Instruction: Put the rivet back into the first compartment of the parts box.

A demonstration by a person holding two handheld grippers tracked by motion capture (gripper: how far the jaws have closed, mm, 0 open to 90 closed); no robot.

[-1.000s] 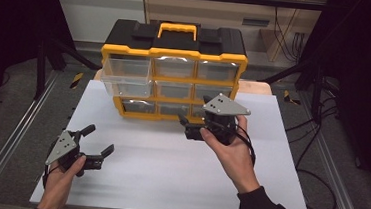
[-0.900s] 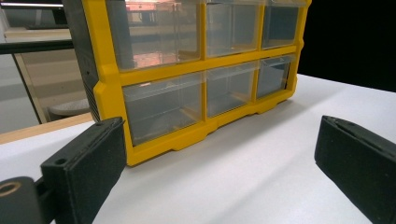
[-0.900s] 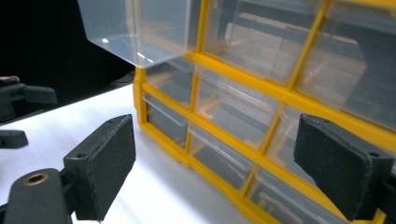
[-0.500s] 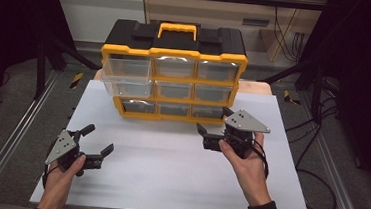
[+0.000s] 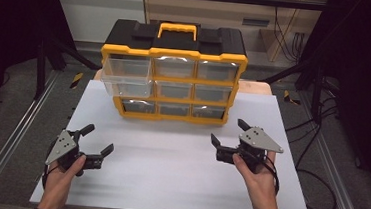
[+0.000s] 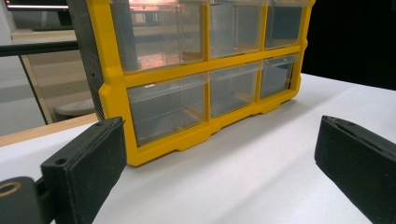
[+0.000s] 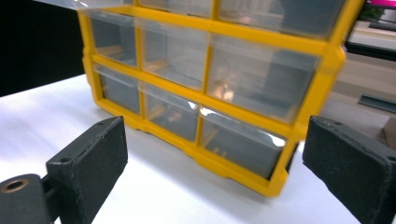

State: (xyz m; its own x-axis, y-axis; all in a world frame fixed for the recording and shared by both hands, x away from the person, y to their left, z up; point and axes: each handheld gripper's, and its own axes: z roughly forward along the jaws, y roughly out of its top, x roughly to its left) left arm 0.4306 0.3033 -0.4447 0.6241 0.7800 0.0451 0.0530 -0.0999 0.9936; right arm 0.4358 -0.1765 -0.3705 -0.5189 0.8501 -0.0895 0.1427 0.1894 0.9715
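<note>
So the white counter [image 5: 177,179] has a yellow-and-black drawer organizer [image 5: 173,73] parked at the middle of its far edge, with the top-left clear drawer [image 5: 127,75] pulled out past the others. The right tool [image 5: 228,138] sits over the counter's right side just in front of the organizer, jaws wide apart after opening a bit more, nothing between them. The left tool [image 5: 98,140] hangs near the front left corner, also spread open and empty.

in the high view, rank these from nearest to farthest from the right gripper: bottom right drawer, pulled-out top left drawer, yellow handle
1. bottom right drawer, just ahead of the right gripper
2. yellow handle, on top at the back
3. pulled-out top left drawer, far left corner
</note>
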